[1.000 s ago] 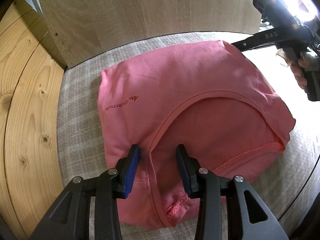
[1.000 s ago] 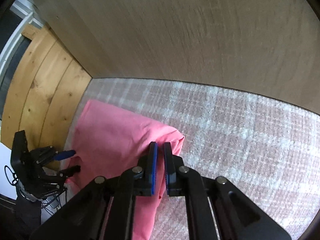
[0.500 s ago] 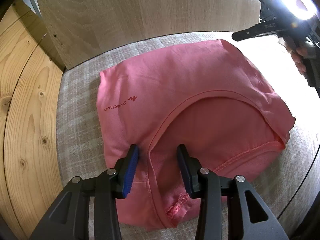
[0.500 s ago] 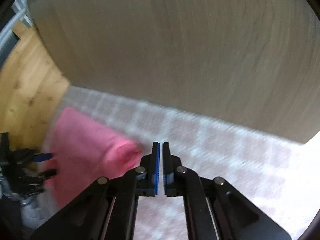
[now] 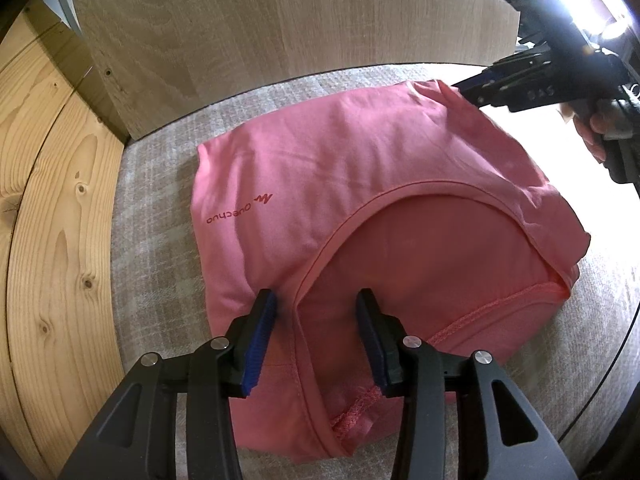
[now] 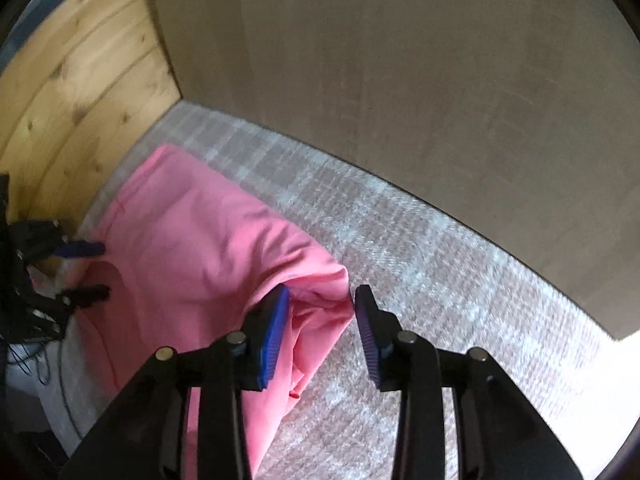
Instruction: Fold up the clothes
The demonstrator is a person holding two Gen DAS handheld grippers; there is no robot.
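Observation:
A folded pink T-shirt (image 5: 360,184) lies on a grey checked cloth surface (image 5: 160,248), neckline toward me. My left gripper (image 5: 316,304) hovers open over its near edge, the neckline seam between the pads, which do not press on it. It shows again in the right wrist view as the left gripper (image 6: 90,270) at the shirt's far side. My right gripper (image 6: 320,296) is at the shirt's far right corner (image 6: 324,280). Its jaws are opening, and the bunched corner sits between the pads without being squeezed. From the left wrist view, the right gripper (image 5: 476,90) touches that corner.
A pale wooden panel (image 5: 280,20) rises right behind the surface. Knotty pine boards (image 5: 48,200) run along the left. A person's hand (image 5: 596,128) holds the right gripper. A thin dark cable (image 5: 612,344) curves along the surface's right edge. More checked cloth (image 6: 460,280) stretches right of the shirt.
The right gripper, shut at the shirt's corner, swung off to its side still shut, then came back with its jaws parted around the corner. The left gripper and the shirt stayed put.

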